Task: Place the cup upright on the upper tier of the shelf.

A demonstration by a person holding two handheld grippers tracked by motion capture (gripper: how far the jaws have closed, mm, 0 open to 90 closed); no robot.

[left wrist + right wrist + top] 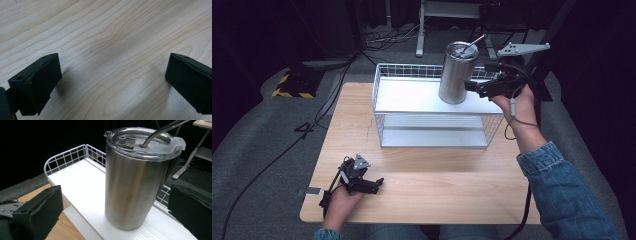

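My left gripper rests low on the near edge of the desk, jaws spread wide over bare wood, holding nothing. Farther out, my right gripper hangs beside the steel tumbler, jaws wide apart, not touching it. The tumbler stands upright on the white top shelf of the wire rack, a straw through its lid. I judge a grasp comes next: close squarely on the body. Beyond lie grey carpet, cables and darkness.
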